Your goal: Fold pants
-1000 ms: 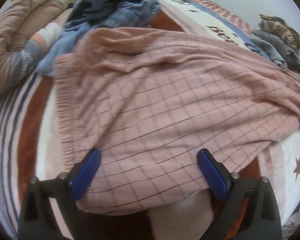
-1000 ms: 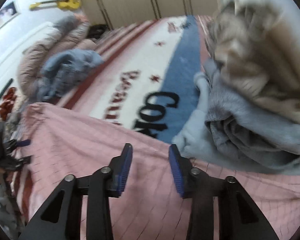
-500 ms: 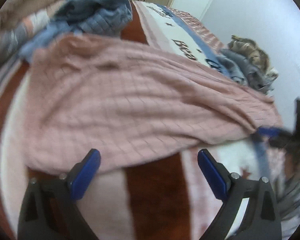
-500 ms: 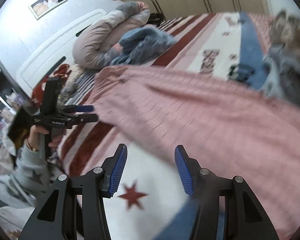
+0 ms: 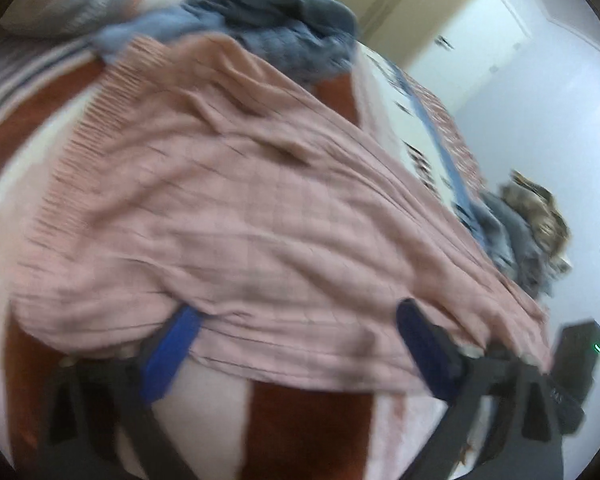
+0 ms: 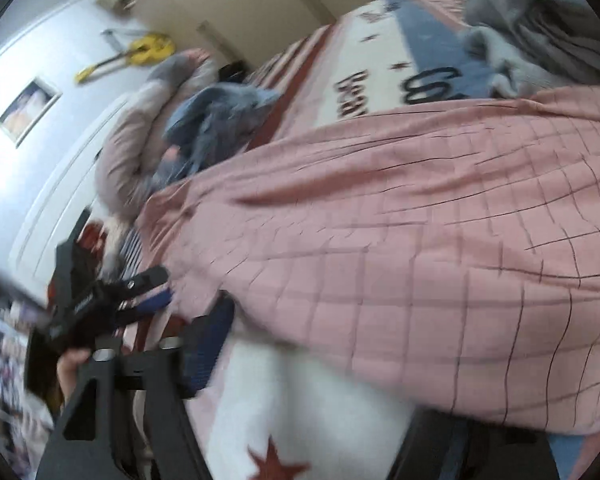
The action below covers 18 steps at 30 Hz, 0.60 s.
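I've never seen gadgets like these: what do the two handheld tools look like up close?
Each claw is a matte black plastic frame with round bolts, ending in two flat blue-padded fingers: the left claw and the right claw. The left tool's black handle carries small white lettering.

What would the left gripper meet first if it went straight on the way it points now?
Most likely the near edge of the pink checked pants: the left gripper, its jaws closing, already straddles that hem. Blur leaves contact unclear.

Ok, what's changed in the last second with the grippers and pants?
The right gripper swung from the grey clothes pile down to the near edge of the pink pants; the left gripper rolled onto that edge too. Both pairs of jaws are closing, fabric between them. Pants stay spread on the bed.
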{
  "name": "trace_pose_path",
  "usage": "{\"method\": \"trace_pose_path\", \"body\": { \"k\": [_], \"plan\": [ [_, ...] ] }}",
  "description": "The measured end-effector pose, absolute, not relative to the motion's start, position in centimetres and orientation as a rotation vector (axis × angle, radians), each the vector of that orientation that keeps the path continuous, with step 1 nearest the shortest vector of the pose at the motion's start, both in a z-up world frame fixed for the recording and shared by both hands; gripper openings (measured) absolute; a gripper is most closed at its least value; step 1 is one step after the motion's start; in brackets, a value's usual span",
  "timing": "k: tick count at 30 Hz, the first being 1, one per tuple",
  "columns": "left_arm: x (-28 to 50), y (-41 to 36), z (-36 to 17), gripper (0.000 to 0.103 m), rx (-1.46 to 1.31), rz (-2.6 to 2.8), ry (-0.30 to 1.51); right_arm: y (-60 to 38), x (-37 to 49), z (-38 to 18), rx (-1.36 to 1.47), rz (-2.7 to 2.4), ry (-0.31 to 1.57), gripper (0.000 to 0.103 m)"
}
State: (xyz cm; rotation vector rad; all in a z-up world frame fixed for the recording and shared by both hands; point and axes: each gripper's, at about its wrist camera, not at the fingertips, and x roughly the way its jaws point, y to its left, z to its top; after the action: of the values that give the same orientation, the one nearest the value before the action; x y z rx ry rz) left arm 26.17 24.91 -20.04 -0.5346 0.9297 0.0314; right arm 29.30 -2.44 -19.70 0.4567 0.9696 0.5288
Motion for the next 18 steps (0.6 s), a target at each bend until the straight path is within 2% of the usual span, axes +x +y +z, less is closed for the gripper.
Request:
{"method": "trace_pose_path", "body": {
  "k": [1,2,4,7,15,16,17,18],
  "plan": [
    [26.3,25.4,-19.9,0.046,-0.498,0.096,0.934,-2.3,29.3,-19.6,0.444,0.53,0.968,0.013],
    [26.4,25.7,-19.9,0.023,-0.478,0.129,0.942,-1.9,29.0,-19.3,0.427,0.539,0.955,0.011],
    [26.1,27.1,-20.1,0.007,-0.497,0.142,0.952,-2.0,28.3,-18.6,0.412,0.549,0.925,0.007],
    [25.1,29.1,-20.1,0.004,-0.54,0.12,0.936,-2.3,27.4,-17.6,0.422,0.588,0.902,0.006],
    [24.0,29.5,-19.4,0.006,-0.462,0.11,0.951,-2.1,25.1,-17.7,0.412,0.671,0.956,0.005],
    [23.6,29.4,-19.2,0.012,-0.447,0.107,0.951,-2.1,25.0,-18.1,0.414,0.668,0.969,0.005],
    [23.6,29.1,-18.9,0.025,-0.434,0.103,0.948,-2.1,25.0,-18.7,0.405,0.656,0.987,0.005],
    [23.4,28.7,-18.3,0.033,-0.422,0.096,0.937,-2.0,25.0,-19.0,0.395,0.647,1.001,0.008]
  ]
}}
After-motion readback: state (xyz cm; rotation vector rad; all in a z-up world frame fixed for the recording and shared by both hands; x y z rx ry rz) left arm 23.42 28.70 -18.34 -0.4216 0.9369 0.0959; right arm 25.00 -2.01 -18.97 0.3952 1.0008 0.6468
